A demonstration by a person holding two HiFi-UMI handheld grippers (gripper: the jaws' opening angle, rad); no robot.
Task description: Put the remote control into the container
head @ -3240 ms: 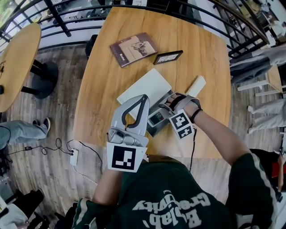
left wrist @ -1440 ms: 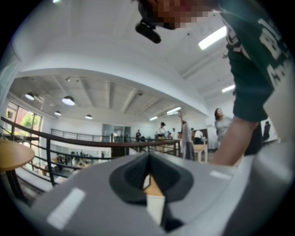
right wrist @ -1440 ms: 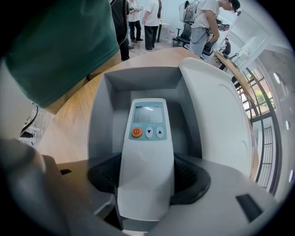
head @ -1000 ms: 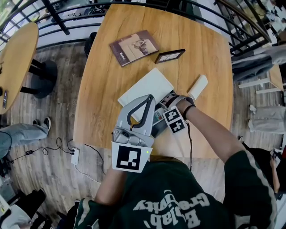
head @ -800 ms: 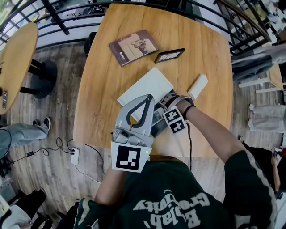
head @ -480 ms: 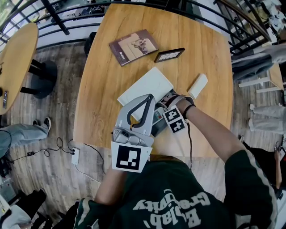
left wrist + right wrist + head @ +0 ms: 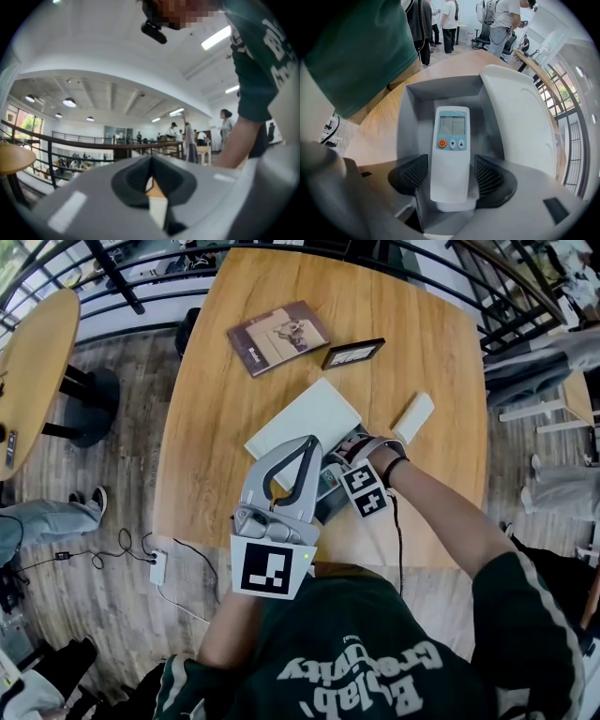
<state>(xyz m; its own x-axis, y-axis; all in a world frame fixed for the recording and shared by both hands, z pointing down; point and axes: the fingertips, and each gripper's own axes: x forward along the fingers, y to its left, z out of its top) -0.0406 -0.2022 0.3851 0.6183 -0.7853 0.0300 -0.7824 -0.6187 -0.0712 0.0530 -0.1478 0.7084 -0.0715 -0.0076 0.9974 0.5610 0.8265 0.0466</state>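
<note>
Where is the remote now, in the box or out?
In. The remote control lies inside the grey container, walls around it; the jaws of the right hand-held gripper stand clear.

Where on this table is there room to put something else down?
Bare wood lies on the table beyond the booklet and picture frame, and left of the white lid. It is crowded near the person, around the grey container and right gripper.

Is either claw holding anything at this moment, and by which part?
Nothing looks gripped. The right claw straddles the remote control's lower end, a slim gap at each pad; it lies in the grey container. The left claw is shut, empty.
</note>
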